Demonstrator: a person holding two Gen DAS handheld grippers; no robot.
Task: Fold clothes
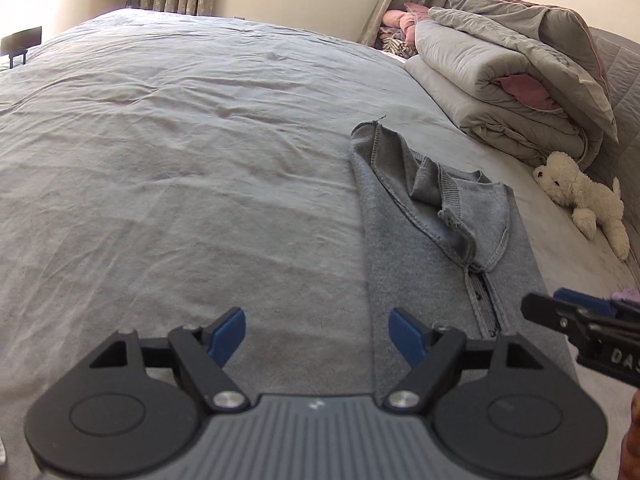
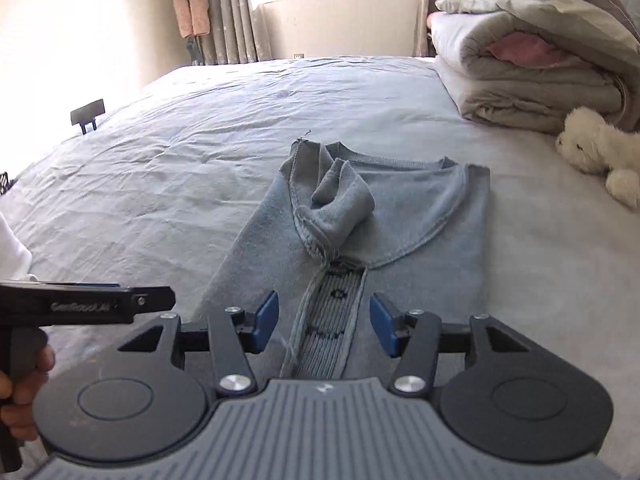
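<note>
Nearest my lens in the left wrist view is the left gripper (image 1: 319, 334), filling the bottom of the frame with its jaws spread wide and nothing between them; they hang over the grey bed sheet (image 1: 168, 168), right at the left edge of the garment. From the right wrist view I see the right gripper (image 2: 324, 326) at the bottom centre, its jaws partly apart and gripping nothing, with the ribbed, buttoned strip of the garment showing in the gap beyond them.

What I am folding is a grey knit garment (image 2: 400, 240), lying flat on the bed at centre frame in the right view and at right of centre in the left view. Its sides are turned in to make a long narrow panel, and one sleeve (image 2: 340, 200) sits bunched in a loose heap on top, near the neckline.

At the upper right of both views I see a stack of folded grey quilts (image 1: 500, 80), and just below it a cream plush toy (image 1: 580, 196) lying on the sheet. A hand (image 2: 20, 392) holding the left gripper's handle shows at the lower left of the right view.
</note>
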